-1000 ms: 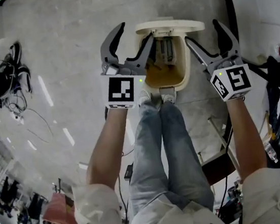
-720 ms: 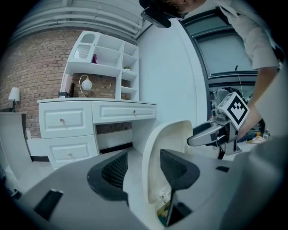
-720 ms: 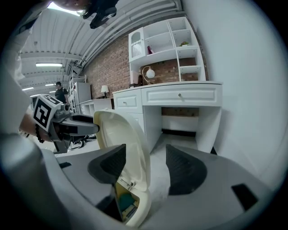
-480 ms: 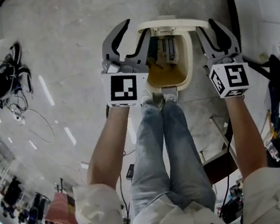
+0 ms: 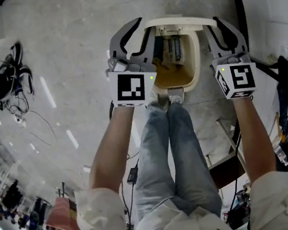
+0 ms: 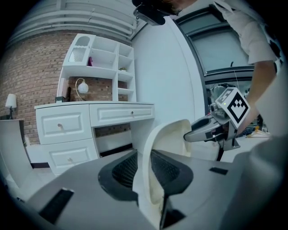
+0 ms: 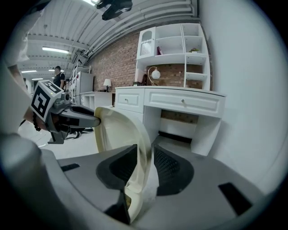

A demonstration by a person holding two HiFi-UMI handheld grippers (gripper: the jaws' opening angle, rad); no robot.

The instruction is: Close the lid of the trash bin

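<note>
Left hand-held gripper (image 5: 146,28): closing, lid (image 5: 179,20) between.
Right hand-held gripper (image 5: 211,26): same.
Danger: weak pinch, lid slips and slams.

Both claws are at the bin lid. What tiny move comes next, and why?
Probably finish the squeeze, then tip the lid down onto the bin. The lid stands upright over the open bin, and the left gripper and right gripper each have a lid edge between their closing jaws.
</note>
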